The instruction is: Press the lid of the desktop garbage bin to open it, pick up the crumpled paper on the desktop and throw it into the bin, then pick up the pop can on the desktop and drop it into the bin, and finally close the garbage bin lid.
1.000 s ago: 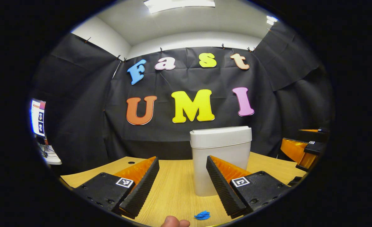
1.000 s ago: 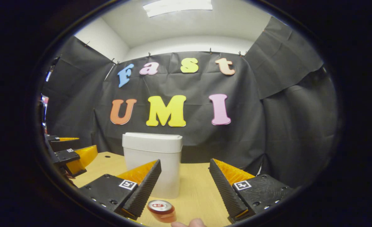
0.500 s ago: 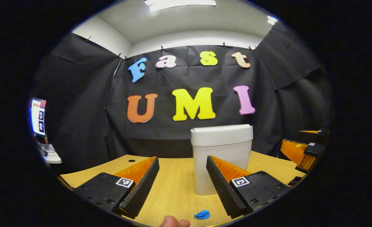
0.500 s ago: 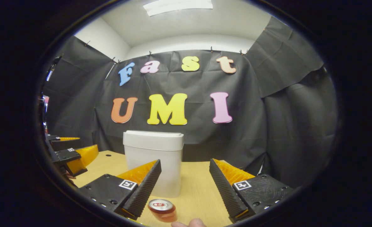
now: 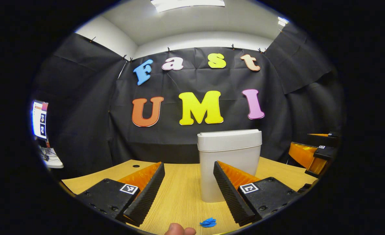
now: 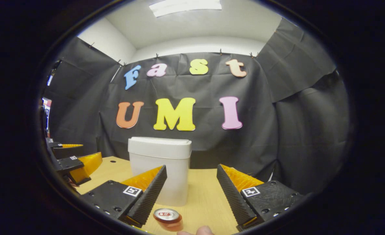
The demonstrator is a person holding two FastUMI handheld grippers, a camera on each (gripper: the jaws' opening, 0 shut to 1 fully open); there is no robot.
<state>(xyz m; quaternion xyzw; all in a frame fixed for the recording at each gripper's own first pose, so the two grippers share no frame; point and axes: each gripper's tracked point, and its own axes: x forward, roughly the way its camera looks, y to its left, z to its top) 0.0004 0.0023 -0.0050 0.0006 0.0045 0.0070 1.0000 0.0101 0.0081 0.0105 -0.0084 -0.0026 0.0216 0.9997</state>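
Lid [image 5: 229, 135] of the bin [image 5: 228, 169] sits shut, ahead and above our left gripper [image 5: 188, 176], whose fingers gape wide and empty, like our right gripper [image 6: 191, 178]

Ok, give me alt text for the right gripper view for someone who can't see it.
The right gripper hangs open above a wooden desk, with an upright pop can near its fingers. Beyond stands a white garbage bin, lid shut; the left gripper is at the left edge.
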